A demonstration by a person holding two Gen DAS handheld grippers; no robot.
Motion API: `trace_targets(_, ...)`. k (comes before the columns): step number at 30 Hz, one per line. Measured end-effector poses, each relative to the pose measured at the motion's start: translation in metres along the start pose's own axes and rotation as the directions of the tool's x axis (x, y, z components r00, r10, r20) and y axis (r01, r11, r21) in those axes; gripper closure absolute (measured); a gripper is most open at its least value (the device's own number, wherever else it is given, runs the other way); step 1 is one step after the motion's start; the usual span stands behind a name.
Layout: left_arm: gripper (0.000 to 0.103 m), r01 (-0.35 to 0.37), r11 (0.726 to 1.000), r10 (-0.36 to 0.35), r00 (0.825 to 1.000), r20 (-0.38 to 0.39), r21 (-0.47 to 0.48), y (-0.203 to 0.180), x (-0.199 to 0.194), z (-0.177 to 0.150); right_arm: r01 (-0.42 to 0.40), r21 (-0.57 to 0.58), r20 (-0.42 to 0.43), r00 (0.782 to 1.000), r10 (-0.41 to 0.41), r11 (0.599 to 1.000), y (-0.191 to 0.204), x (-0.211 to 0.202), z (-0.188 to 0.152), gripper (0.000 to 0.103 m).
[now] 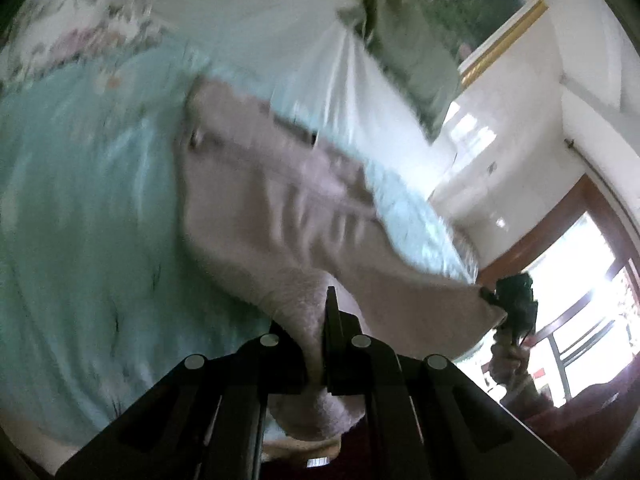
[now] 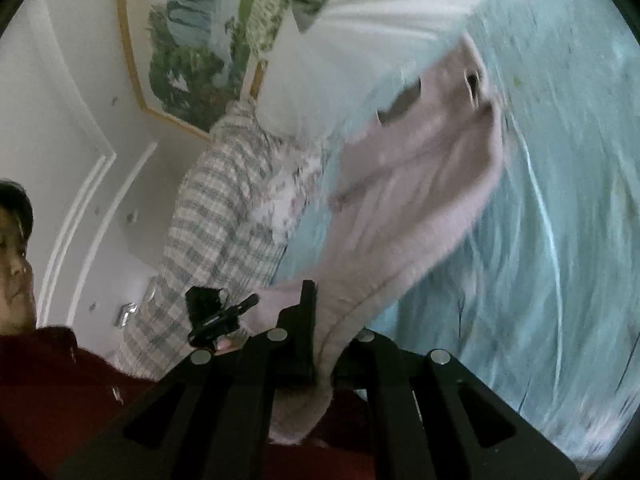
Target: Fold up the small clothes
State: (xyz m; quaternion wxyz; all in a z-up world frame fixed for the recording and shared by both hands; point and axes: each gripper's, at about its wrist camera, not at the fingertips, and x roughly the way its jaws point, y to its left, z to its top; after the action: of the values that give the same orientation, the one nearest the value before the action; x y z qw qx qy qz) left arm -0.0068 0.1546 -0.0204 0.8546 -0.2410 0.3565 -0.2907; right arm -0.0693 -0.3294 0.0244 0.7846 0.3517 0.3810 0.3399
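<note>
Currently:
left gripper point(image 1: 320, 336): your fingers clamp the pink garment point(image 1: 280, 200)
right gripper point(image 2: 320, 332): clamps the other edge
garment: hangs over the bed point(image 1: 80, 220)

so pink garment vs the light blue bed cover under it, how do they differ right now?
The pink garment is pinched at two corners, by the left gripper and the right gripper, with its near edge raised; the light blue bed cover lies spread and ungripped. The garment is small with ribbed texture and small openings; the cover spans most of both views. Shared: both are soft pale fabric, blurred here.
</note>
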Motion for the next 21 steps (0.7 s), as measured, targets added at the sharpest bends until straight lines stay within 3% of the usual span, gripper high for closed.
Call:
trace_targets(5,0.099,0.010,1.000,-0.011,0.993,0.119,0.005,-0.003,0.018,0.067,0.062,-0.013,0.107,0.992,-0.060,0.998,-0.010,0.012,0.070,0.097)
trace_targets(9,0.099,-0.063,0.998,0.057,0.983,0.175,0.030,-0.004,0.053,0.129,0.174,-0.048,0.142,0.976,-0.165,0.984,-0.022,0.041,0.129,0.097)
trace_targets(12,0.099,-0.120,0.992,0.113,0.979,0.169,0.035,0.005,0.086,0.169,0.265,-0.059,0.135,0.957,-0.255,0.962,-0.040,0.073,0.170,0.097)
trace_targets(16,0.099,-0.197,0.980,0.192,0.975,0.108,0.034,0.034,0.142,0.211,0.344,-0.060,0.104,0.936,-0.336,0.937,-0.072,0.116,0.214,0.097)
trace_targets(21,0.098,-0.272,0.962,0.272,0.962,0.017,0.024,0.075,0.198,0.230,0.406,-0.016,0.060,0.913,-0.404,0.914,-0.117,0.152,0.242,0.097)
